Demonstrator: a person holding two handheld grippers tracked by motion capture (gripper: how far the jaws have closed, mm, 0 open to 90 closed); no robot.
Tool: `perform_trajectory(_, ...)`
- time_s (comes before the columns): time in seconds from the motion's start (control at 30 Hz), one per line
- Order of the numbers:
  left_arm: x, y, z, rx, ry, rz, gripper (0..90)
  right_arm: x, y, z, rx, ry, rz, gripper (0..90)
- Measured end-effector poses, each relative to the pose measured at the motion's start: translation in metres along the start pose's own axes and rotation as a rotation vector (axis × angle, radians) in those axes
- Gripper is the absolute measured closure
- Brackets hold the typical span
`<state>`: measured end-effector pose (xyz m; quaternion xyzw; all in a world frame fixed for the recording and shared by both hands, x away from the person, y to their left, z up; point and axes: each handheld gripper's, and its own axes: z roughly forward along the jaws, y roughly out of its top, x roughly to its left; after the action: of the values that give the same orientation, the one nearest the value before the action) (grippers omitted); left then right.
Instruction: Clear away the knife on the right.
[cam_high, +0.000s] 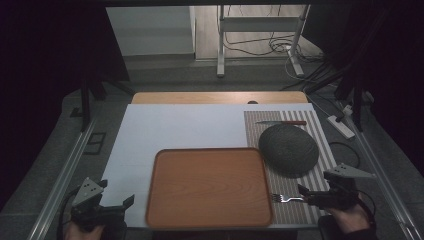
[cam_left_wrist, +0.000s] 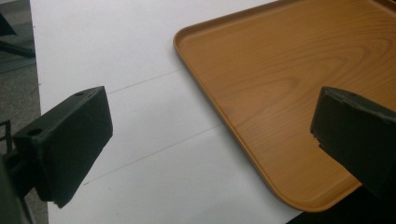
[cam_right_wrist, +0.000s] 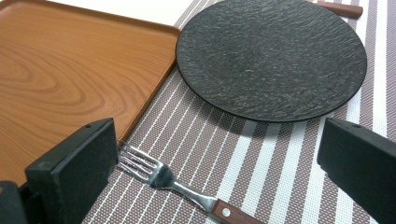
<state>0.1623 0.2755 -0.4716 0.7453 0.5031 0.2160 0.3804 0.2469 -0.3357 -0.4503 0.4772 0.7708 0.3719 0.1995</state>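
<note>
Steel fork with a wooden handle (cam_right_wrist: 173, 182) lying on the striped placemat (cam_high: 320, 150) near the surface's near right corner.

Its tines point at the rectangular wooden tray (cam_high: 210, 187) just beside it at the near edge; the round dark textured plate (cam_high: 289, 149) sits farther back on the mat, a wooden-handled knife (cam_high: 282, 122) beyond it. The right claw (cam_right_wrist: 219, 163) is spread, straddling the fork. The left claw (cam_left_wrist: 210, 140) is spread at the near left corner, over the white surface (cam_high: 175, 130) and tray edge.

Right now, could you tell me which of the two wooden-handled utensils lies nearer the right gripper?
The fork, lying on the striped mat just ahead of the right gripper; the knife rests beyond the dark plate.
</note>
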Motion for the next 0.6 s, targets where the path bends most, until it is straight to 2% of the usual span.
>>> perform_trajectory(0.6, 0.0017, -0.0001, -0.0005, -0.003, -0.017, -0.022, 0.0, 0.0038, 0.0011, 0.0031, 0.031, 0.003, -0.035, 0.0)
